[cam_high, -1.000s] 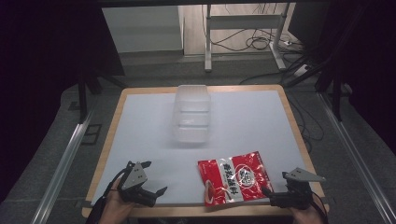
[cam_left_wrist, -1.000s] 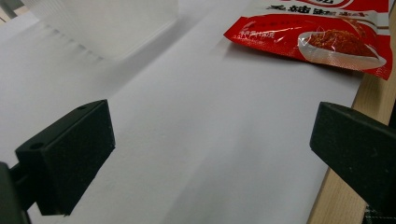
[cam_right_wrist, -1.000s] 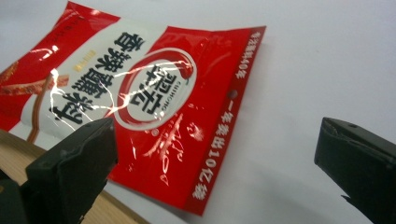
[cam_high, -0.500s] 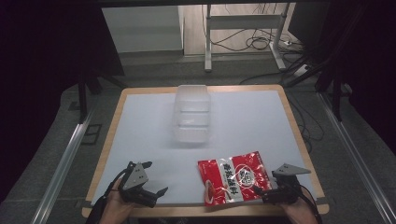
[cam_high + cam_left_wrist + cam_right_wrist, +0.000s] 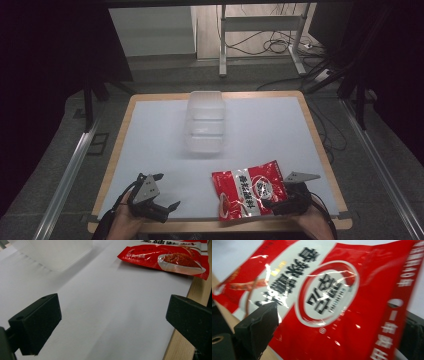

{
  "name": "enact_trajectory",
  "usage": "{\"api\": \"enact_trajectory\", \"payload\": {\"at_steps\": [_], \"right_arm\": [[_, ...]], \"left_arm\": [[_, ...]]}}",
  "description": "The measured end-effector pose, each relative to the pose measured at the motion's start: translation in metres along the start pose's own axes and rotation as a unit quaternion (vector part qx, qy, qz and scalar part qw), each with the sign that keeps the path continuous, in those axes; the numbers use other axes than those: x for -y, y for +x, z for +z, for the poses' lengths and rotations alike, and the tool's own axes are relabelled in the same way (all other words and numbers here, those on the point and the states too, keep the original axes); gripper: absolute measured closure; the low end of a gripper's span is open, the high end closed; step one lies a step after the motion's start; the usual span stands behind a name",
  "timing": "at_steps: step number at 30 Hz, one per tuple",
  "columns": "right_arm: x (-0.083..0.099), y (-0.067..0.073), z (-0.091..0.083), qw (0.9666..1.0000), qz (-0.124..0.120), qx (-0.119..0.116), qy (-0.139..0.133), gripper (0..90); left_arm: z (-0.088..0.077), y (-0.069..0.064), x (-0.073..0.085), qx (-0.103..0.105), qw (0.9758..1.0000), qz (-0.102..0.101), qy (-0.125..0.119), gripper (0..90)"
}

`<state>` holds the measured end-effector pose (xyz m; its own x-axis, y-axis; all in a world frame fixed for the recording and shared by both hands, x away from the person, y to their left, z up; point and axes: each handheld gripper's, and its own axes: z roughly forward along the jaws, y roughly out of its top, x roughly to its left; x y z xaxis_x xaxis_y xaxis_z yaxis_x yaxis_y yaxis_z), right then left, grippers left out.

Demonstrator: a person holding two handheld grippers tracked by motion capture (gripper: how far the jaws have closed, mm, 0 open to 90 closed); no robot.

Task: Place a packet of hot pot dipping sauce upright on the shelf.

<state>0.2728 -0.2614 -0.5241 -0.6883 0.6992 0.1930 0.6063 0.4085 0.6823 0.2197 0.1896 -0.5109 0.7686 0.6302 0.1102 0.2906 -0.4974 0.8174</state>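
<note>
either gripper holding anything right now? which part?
Left gripper: nothing, jaws apart over bare table. Right gripper is at the red packet's near right edge, jaws straddling it; closed grip cannot be told.

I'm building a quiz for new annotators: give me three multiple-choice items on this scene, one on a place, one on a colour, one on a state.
1. Where does the red packet lie on the table?
A. at the far edge
B. at the near edge, by the right claw
C. inside the clear plastic container

2. What is the packet's main colour?
A. red
B. blue
C. green

3. How does the left claw stand?
A. shut on the packet
B. shut on the container
C. open, holding nothing

Answers:
1 B, since the high view shows it by the near wooden rim, next to the right claw.
2 A, since both claw views show red film with a white panel.
3 C, since the left gripper view shows its jaws wide apart with only bare white surface between them.
</note>
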Motion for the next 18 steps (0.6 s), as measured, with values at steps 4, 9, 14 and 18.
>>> {"api": "enact_trajectory", "payload": {"at_steps": [4,9,14,18], "right_arm": [[-0.008,0.008,0.006,0.9998,-0.017,-0.004,0.004,13.2],[-0.016,0.013,0.006,0.9995,-0.028,0.011,-0.010,38.3],[-0.024,0.017,0.008,0.9991,-0.034,0.019,-0.016,56.3],[-0.028,0.021,0.011,0.9984,-0.050,0.025,-0.006,65.3]], "left_arm": [[0.000,0.000,0.000,0.000,1.0000,0.001,0.001,0.0],[0.001,-0.001,0.000,0.000,1.0000,0.003,0.003,0.0],[0.002,-0.001,0.000,0.000,1.0000,0.004,0.004,0.0],[0.001,-0.001,0.000,0.000,1.0000,0.003,0.003,0.0]]}}
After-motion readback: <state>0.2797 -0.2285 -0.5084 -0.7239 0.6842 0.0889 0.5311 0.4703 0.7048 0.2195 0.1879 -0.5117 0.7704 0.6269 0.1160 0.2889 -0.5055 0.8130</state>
